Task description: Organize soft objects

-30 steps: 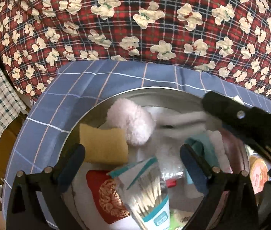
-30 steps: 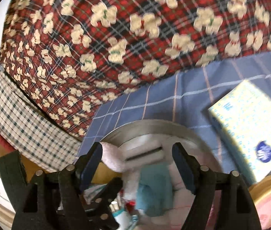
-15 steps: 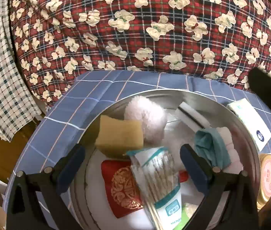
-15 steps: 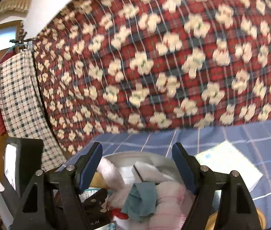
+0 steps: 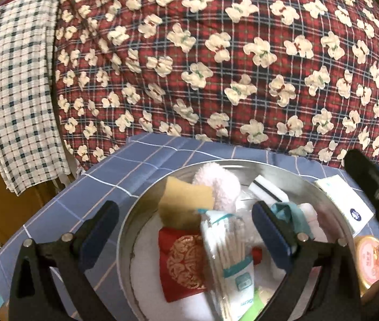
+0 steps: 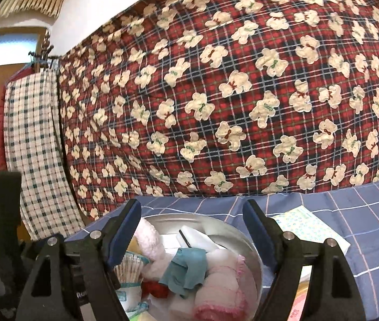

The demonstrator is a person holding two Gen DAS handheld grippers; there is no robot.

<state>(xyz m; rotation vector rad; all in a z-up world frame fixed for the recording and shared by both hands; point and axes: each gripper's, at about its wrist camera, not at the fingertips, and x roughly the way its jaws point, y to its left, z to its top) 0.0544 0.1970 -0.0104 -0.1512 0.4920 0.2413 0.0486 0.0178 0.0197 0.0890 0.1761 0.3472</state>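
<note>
A round metal basin (image 5: 125, 230) stands on a blue checked cloth (image 5: 103, 187). In it lie a yellow sponge (image 5: 186, 200), a fluffy pink ball (image 5: 216, 190), a teal cloth (image 5: 293, 214), a red pouch (image 5: 181, 262), a pack of cotton swabs (image 5: 229, 256) and a white block (image 5: 267, 190). My left gripper (image 5: 186, 230) is open and empty above the basin. My right gripper (image 6: 192, 230) is open and empty above the basin (image 6: 245, 240), over the teal cloth (image 6: 186, 270) and a pink towel (image 6: 216, 289).
A white tissue pack (image 5: 342, 200) and a round gold tin (image 5: 371, 262) lie right of the basin. A large red plaid quilt (image 5: 216, 67) rises behind. A checked towel (image 5: 18, 93) hangs at the left. The tissue pack also shows in the right wrist view (image 6: 312, 227).
Both grippers have lifted and drawn back from the basin. The right gripper's arm no longer crosses the left wrist view; more of the quilt and room shows.
</note>
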